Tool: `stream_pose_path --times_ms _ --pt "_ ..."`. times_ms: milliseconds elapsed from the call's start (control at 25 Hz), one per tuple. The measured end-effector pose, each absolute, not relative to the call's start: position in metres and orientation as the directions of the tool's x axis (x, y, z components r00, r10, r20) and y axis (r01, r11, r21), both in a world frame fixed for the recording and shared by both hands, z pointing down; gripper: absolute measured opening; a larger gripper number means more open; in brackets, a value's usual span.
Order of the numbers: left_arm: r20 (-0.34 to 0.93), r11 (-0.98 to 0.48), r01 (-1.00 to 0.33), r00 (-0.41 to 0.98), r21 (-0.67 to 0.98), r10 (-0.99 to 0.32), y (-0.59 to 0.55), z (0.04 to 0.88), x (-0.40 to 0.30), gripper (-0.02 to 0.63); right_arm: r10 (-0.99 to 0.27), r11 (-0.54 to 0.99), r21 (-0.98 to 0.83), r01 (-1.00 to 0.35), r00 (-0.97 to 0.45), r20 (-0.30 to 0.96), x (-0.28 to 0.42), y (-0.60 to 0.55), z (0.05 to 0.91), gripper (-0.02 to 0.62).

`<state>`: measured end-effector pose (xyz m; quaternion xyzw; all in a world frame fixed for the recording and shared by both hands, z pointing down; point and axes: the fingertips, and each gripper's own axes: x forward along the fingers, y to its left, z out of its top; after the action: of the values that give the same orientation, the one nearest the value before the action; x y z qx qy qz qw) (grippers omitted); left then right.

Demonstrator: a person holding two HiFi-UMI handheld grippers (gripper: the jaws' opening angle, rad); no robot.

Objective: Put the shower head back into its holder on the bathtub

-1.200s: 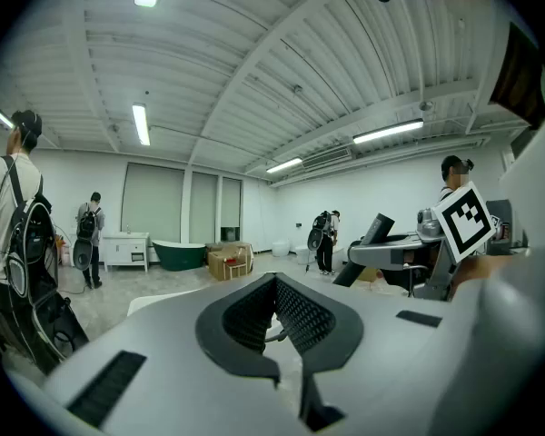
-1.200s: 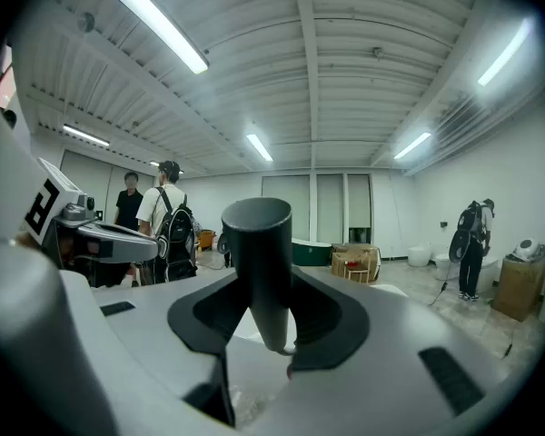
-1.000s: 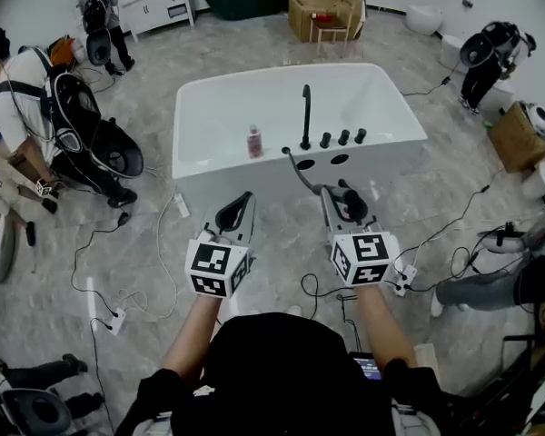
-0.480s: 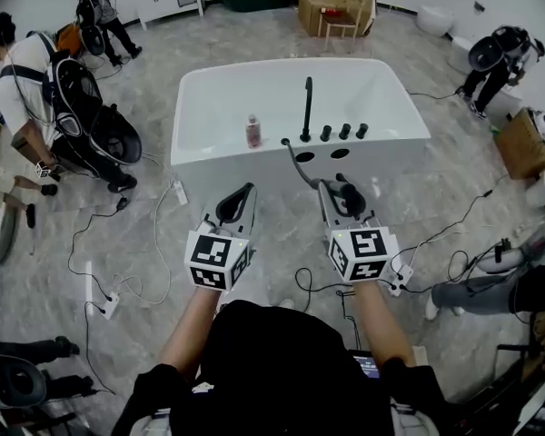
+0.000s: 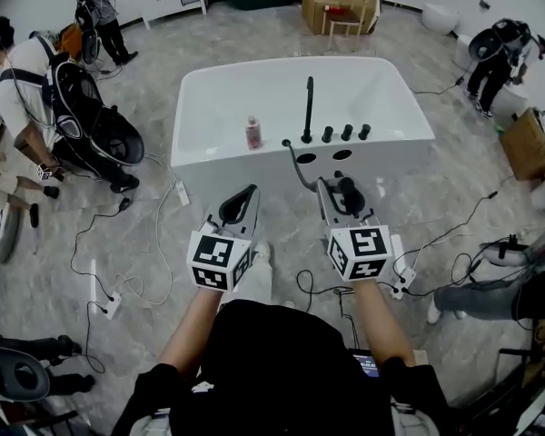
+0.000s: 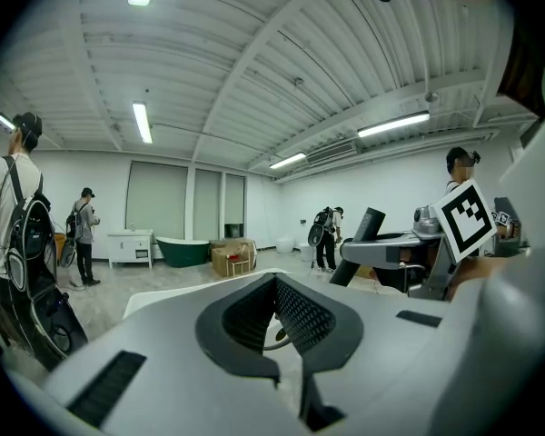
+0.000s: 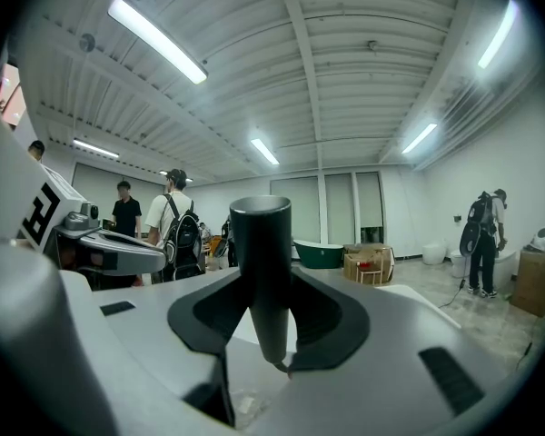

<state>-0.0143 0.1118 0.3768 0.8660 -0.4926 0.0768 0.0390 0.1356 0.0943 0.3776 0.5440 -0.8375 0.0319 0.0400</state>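
A white bathtub (image 5: 196, 98) stands ahead, with a black faucet (image 5: 308, 107), three black knobs (image 5: 346, 133) and two dark holes (image 5: 342, 154) on its near deck. A hose (image 5: 296, 165) runs from the deck to a black shower head (image 5: 350, 196). My right gripper (image 5: 338, 189) is shut on that shower head, just short of the tub's near wall. In the right gripper view its black handle (image 7: 261, 271) stands upright between the jaws. My left gripper (image 5: 246, 193) hangs level to its left, jaw tips together, holding nothing (image 6: 274, 280).
A pink bottle (image 5: 252, 133) stands on the tub's near edge. Cables and a power strip (image 5: 109, 305) lie on the floor at left, and more cables (image 5: 454, 262) at right. People with backpacks (image 5: 36, 89) stand at left. Cardboard boxes (image 5: 341, 3) sit behind the tub.
Both grippers have edged a little closer to the tub's near wall. The right one has kept the shower head. A foot now shows below the left gripper.
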Motion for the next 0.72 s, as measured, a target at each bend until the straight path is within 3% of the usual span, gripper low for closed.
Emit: stream_pose_path --times_ms 720 --pt "0.170 -0.529 -0.848 0.527 0.037 -0.833 -0.024 0.378 -0.021 0.014 -0.898 0.427 -0.016 -0.904 -0.426 0.108 0.116 -0.034 0.375 0.146"
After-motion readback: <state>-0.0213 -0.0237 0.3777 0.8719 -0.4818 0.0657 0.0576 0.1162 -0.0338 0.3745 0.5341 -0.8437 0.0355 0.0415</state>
